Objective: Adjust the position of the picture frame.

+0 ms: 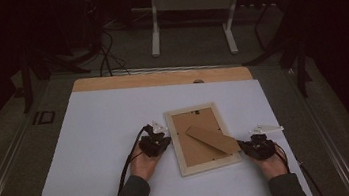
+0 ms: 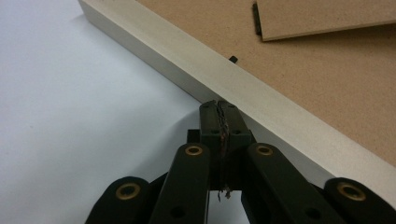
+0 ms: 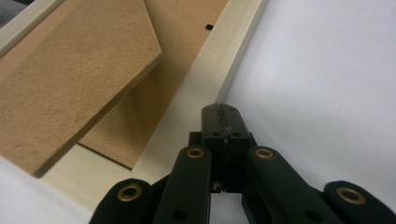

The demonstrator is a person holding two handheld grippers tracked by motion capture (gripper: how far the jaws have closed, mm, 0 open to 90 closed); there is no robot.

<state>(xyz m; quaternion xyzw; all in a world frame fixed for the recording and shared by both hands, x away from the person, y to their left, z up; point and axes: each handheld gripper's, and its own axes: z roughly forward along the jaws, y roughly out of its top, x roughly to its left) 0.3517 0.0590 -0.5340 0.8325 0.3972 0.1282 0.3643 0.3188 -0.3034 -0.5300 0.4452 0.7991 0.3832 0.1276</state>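
Surface under both tools: white sheet, running out left of the left gripper and right of the right gripper. Beyond the tips, at the sheet's far edge: bare wooden strip. Farther ahead: white-legged stand, black cables on grey floor.

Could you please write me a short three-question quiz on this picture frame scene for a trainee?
1. True or false: the picture frame lies face down on the white board.
2. What stands up from the frame's back: A) a stand flap, B) a cord, C) a screw?
3. How are the jaws of the left gripper and right gripper set?

Key: 1 true; 2 A, the stand flap; 3 both shut, holding nothing, each at a side rail of the frame.
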